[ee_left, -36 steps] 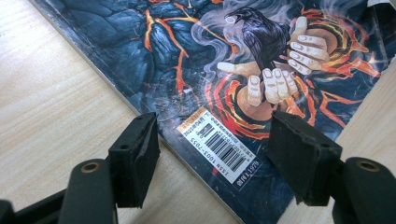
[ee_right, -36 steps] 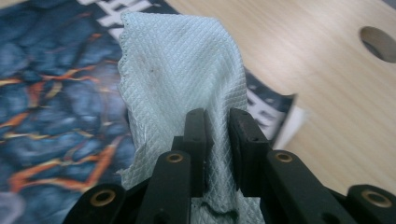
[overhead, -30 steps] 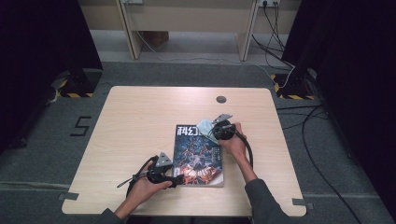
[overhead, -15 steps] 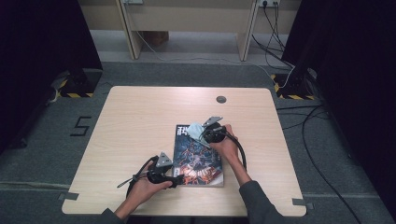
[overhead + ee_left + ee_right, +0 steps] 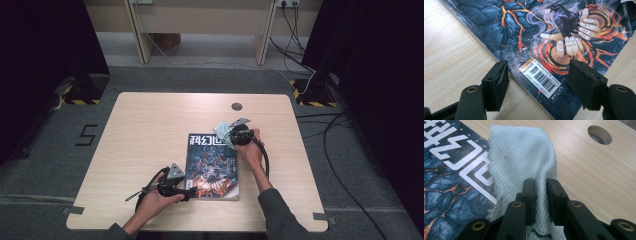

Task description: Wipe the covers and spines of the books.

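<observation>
At the near left corner of the magazine, the left gripper rests with its jaws spread apart, one pad on the bare table and the other over the cover, straddling the edge beside the barcode without pinching it. This position appears to steady the magazine. The magazine lies flat, slightly right of the table's centre and toward the near edge; it is judged thin, flexible and glossy, so it is likely to slide on the wood if pushed sideways, and is best held down at a corner or along the spine rather than lifted by a single page. Farther right, at the magazine's far right corner, the right gripper is clamped on a pale cloth. The gripper view shows the jaws nearly together, with the woven fabric pinched between the pads and draping forward over the title lettering and the table. The cloth is judged light, soft and limp; it will fold and trail, so a grip on a bunched section, as taken here, gives better control than a grip on one edge. No containers are present; a round hole in the tabletop lies beyond the cloth.
</observation>
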